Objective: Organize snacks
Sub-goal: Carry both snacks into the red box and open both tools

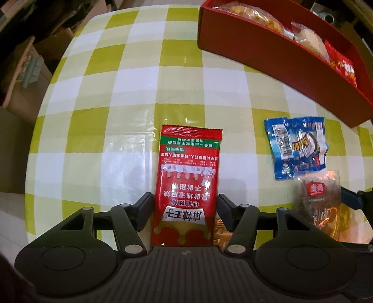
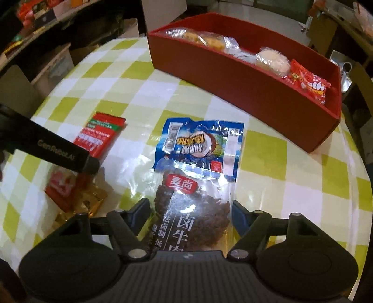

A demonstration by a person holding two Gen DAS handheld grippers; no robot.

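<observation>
Straddling a red packet (image 1: 186, 186) on the table (image 1: 116, 93), the left gripper (image 1: 184, 205) seems to pinch its edges; the right gripper (image 2: 191, 209) brackets a beef pouch (image 2: 195, 209), contact unclear; both look light, slippery, crinkly; the box (image 1: 268, 60) sits at 1 o'clock

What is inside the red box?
The red box holds several wrapped pastries and a red snack packet. Its near wall hides anything lower down.

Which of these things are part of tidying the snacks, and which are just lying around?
Part of the job:
red packet
clear meat packet
blue packet
red box
gold wrappers

Just lying around:
cardboard boxes
shelves
</observation>
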